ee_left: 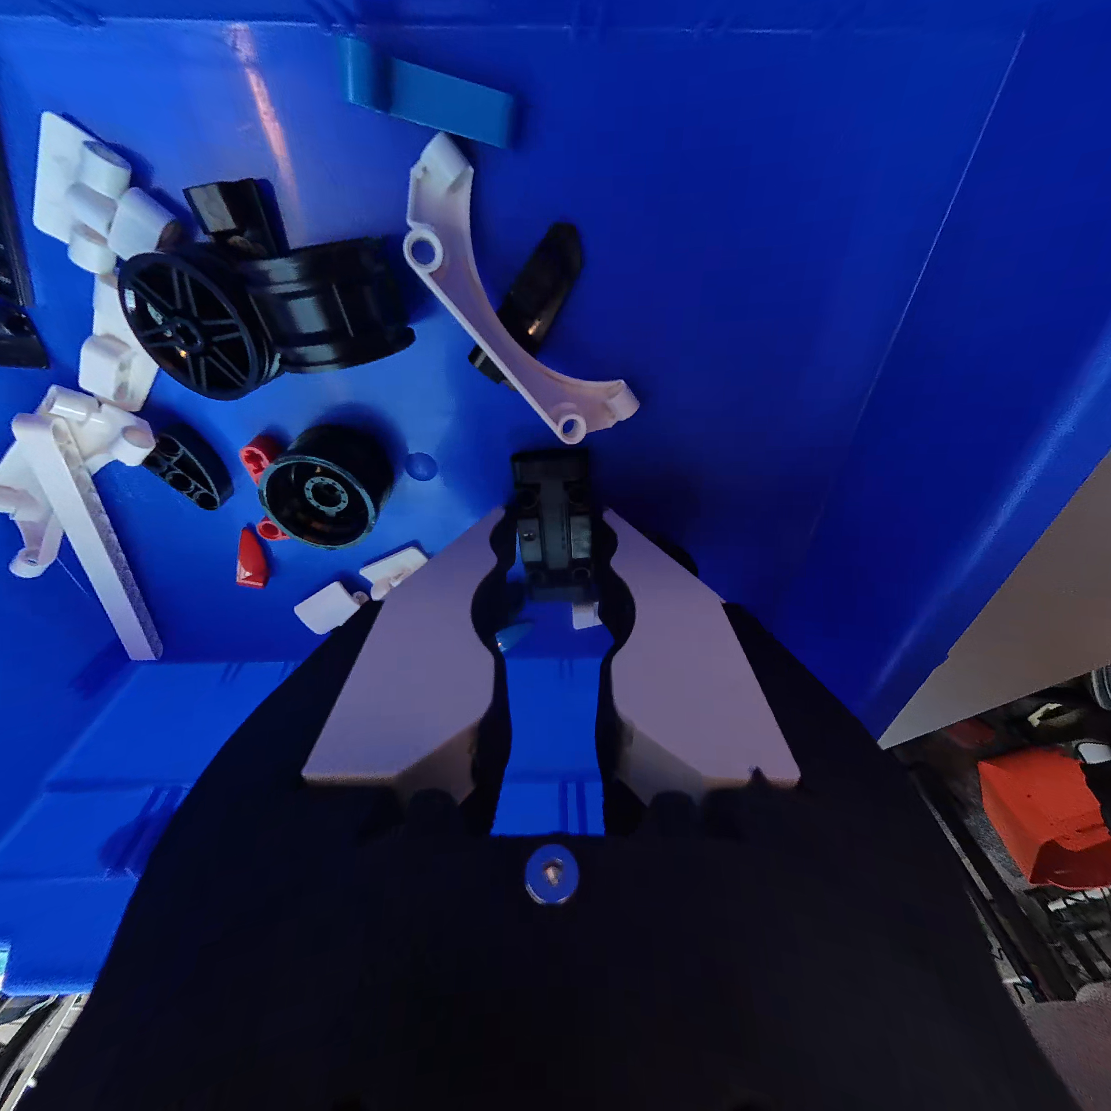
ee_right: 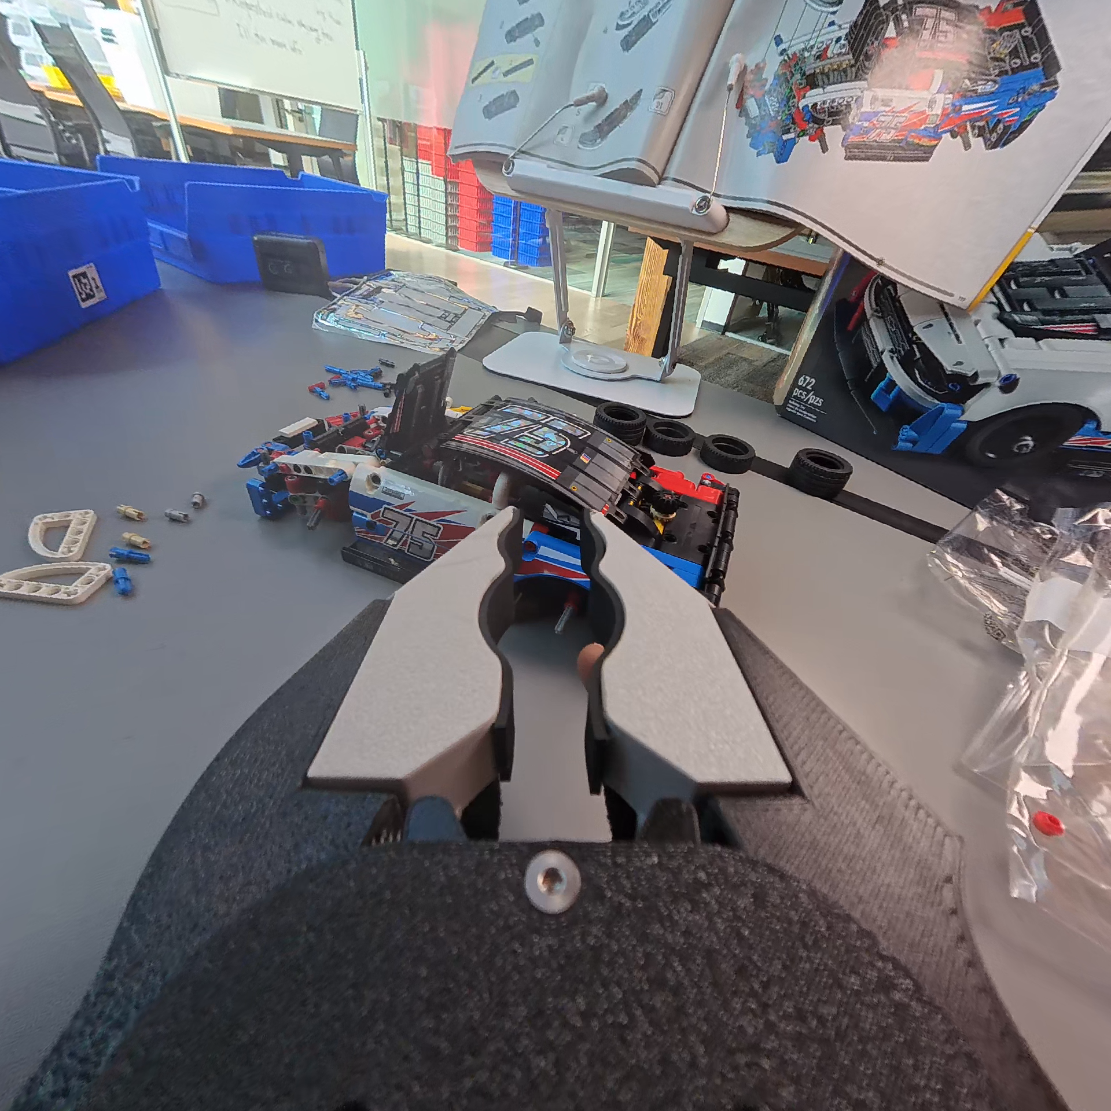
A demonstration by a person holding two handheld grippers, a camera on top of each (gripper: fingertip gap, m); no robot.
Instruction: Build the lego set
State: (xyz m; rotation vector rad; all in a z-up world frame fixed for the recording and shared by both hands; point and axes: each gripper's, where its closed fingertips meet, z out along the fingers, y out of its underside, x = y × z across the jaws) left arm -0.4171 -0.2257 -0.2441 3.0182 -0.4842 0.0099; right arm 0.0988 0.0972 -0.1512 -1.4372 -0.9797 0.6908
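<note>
In the left wrist view my left gripper (ee_left: 553,520) reaches down into a blue bin (ee_left: 841,300). Its fingers are closed on the sides of a black Lego block (ee_left: 550,481) that lies on the bin floor. In the right wrist view my right gripper (ee_right: 548,514) hovers just in front of the partly built race car (ee_right: 457,481) on the grey table. Its jaws stand slightly apart, with nothing between the tips. A small tan pin (ee_right: 591,658) shows on the table between the fingers.
The bin also holds black wheel rims (ee_left: 180,324), a white curved arch (ee_left: 481,300), a blue panel (ee_left: 445,102) and small red parts (ee_left: 252,550). On the table are several tyres (ee_right: 727,452), white frames (ee_right: 60,532), loose pins (ee_right: 129,553), plastic bags (ee_right: 1052,661), a booklet stand (ee_right: 601,367), the set's box (ee_right: 962,361) and blue bins (ee_right: 60,258). The grippers' ends are close to 60 cm from one another.
</note>
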